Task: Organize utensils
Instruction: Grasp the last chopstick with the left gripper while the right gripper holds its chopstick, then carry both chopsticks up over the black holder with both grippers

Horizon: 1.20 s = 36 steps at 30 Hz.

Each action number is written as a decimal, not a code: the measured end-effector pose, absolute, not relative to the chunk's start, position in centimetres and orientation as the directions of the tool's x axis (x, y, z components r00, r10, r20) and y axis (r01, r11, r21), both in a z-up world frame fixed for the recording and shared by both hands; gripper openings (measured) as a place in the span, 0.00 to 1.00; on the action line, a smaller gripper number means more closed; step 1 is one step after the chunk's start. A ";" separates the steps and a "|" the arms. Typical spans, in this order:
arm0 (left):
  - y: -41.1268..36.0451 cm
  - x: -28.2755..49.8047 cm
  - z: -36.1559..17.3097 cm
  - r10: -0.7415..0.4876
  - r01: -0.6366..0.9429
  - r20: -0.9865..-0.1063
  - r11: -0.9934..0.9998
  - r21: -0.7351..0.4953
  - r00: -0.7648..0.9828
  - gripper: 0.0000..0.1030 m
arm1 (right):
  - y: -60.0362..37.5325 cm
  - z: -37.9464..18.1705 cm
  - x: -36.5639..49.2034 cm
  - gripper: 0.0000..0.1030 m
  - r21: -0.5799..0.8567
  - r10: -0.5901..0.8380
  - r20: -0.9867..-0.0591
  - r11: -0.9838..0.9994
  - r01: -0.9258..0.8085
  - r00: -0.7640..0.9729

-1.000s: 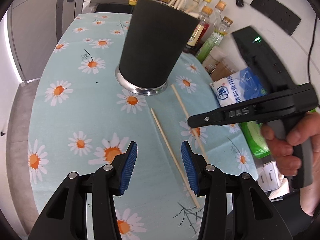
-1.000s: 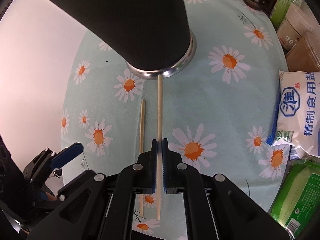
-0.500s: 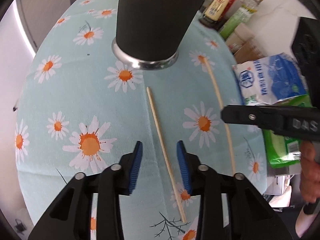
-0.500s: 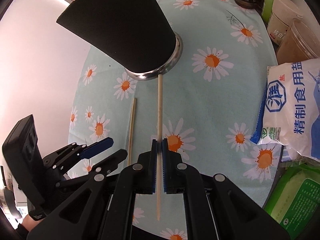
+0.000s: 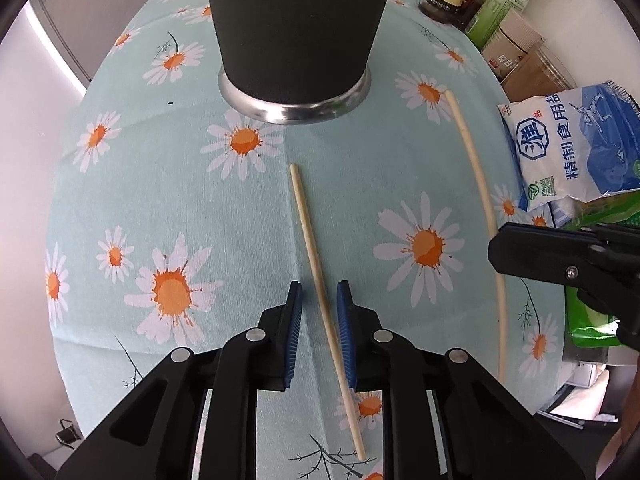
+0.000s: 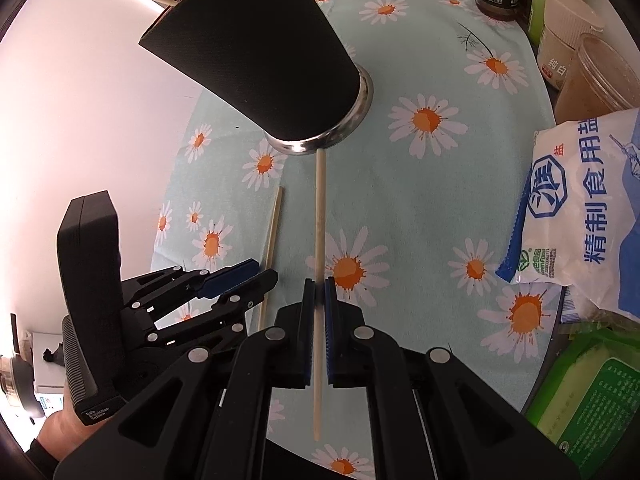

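While clamped, chopstick (image 6: 320,216) points at holder (image 6: 256,60) (tip nearly touching).

— How many chopsticks?
— Two: one chopstick (image 5: 316,280) flat on the cloth (image 5: 240,220), a second chopstick (image 6: 319,220) further right.
— Holders?
— One black cup (image 5: 296,28).
— Grippers?
— Two, a left gripper (image 5: 319,334) and a right gripper (image 6: 319,328).
— Packets?
— One salt bag (image 6: 580,212), one green pack (image 6: 592,392).
— Bottles and jars?
— Several at the back; cropped, so I cannot count them.
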State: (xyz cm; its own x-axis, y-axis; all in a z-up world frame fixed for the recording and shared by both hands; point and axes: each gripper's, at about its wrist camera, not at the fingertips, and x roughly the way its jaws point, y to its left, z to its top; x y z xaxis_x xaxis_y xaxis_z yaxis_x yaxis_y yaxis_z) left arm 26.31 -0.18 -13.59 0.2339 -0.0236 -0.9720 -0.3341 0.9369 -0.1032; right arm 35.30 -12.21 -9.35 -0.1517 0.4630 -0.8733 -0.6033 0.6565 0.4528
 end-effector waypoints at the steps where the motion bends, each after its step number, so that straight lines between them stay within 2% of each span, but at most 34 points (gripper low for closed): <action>1: -0.2 26.5 -13.6 -0.010 -0.333 -0.973 0.939 -0.089 0.232 0.10 | -12.2 -9.4 35.3 0.05 0.455 0.464 -0.872 0.656 -0.603 -0.154; 5: -0.1 26.9 -13.8 -0.004 -0.333 -0.974 0.939 -0.082 0.226 0.04 | -12.8 -9.0 35.3 0.05 0.463 0.471 -0.868 0.653 -0.600 -0.157; 15: 0.9 26.3 -13.1 -0.048 -0.343 -0.965 0.929 -0.137 0.256 0.04 | -12.4 -8.8 35.3 0.05 0.452 0.465 -0.873 0.660 -0.600 -0.146; 27: 3.4 23.2 -8.5 -0.108 -0.299 -0.906 0.922 -0.244 0.408 0.04 | -9.3 -7.6 33.1 0.05 0.445 0.494 -0.864 0.651 -0.615 -0.102; 36: 6.7 21.4 -5.0 -0.164 -0.255 -0.842 0.908 -0.332 0.513 0.04 | -7.0 -4.1 30.8 0.05 0.446 0.555 -0.831 0.630 -0.636 -0.034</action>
